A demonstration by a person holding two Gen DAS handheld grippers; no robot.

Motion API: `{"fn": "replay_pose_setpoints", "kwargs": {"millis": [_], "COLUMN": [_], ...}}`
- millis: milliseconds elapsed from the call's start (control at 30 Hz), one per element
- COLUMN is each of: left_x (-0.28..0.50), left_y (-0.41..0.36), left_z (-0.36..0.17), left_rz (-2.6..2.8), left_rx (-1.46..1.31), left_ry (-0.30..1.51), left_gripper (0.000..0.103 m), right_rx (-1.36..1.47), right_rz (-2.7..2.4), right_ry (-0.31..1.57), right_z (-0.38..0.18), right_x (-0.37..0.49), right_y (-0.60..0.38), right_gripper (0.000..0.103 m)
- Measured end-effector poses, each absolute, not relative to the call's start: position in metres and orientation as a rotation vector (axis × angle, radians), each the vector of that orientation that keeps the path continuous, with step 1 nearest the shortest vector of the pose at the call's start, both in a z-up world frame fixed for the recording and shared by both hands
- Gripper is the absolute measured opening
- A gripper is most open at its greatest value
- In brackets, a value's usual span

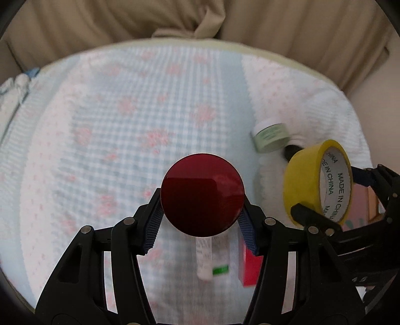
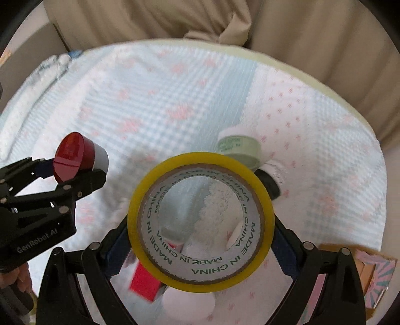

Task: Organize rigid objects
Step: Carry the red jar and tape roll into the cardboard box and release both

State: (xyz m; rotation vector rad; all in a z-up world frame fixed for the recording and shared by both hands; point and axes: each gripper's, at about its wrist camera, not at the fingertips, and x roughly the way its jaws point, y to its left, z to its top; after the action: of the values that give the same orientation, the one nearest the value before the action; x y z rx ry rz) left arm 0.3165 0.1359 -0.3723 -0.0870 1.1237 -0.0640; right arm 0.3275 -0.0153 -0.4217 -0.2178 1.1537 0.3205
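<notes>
My left gripper (image 1: 201, 222) is shut on a round jar with a dark red lid (image 1: 202, 195) and holds it above the bed; the jar's red lid and white body (image 2: 81, 156) also show at the left of the right wrist view. My right gripper (image 2: 200, 252) is shut on a yellow tape roll (image 2: 200, 250) printed MADE IN CHINA, held up off the bed; the roll (image 1: 317, 182) shows at the right of the left wrist view. A pale green jar (image 2: 238, 147) and a white bottle with a black cap (image 2: 271, 177) lie on the bedspread beyond the roll.
A red box (image 1: 250, 267) and a white tube with a green label (image 1: 205, 260) lie on the checked bedspread (image 1: 125, 112) below the left gripper. A pink and orange patterned box (image 2: 375, 277) sits at the lower right. A beige curtain (image 1: 200, 17) hangs behind the bed.
</notes>
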Motion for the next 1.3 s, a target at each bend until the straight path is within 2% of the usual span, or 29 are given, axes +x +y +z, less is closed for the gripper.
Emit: {"fn": "replay_pose_setpoints", "kwargs": {"millis": [200, 367, 733, 967, 1067, 1300], "left_x": [0.278, 0.253, 0.222, 0.218, 0.223, 0.246], "left_y": [0.121, 0.078, -0.073, -0.198, -0.252, -0.32], "left_z": [-0.295, -0.242, -0.188, -0.202, -0.218, -0.262], "left_rz": [-0.122, -0.203, -0.347, -0.425, -0.465, -0.495], "left_rx": [-0.053, -0.027, -0.006, 0.016, 0.041, 0.081], "left_ry": [1.053, 0.993, 0.952, 1.021, 1.06, 1.154], "left_gripper": [0.052, 0.052, 0.052, 0.052, 0.052, 0.052], "right_rx": [-0.102, -0.056, -0.03, -0.073, -0.11, -0.144], "right_rz": [0.331, 0.291, 0.177, 0.154, 0.132, 0.12], "right_ry": [1.117, 1.074, 1.0, 1.041, 1.075, 1.173], "right_z": [-0.35, -0.294, -0.225, -0.233, -0.254, -0.317], "right_x": [0.285, 0.253, 0.2, 0.188, 0.189, 0.21], "right_y": [-0.044, -0.087, -0.233, -0.33, -0.367, -0.424], "right_gripper": [0.096, 0.096, 0.096, 0.096, 0.096, 0.096]}}
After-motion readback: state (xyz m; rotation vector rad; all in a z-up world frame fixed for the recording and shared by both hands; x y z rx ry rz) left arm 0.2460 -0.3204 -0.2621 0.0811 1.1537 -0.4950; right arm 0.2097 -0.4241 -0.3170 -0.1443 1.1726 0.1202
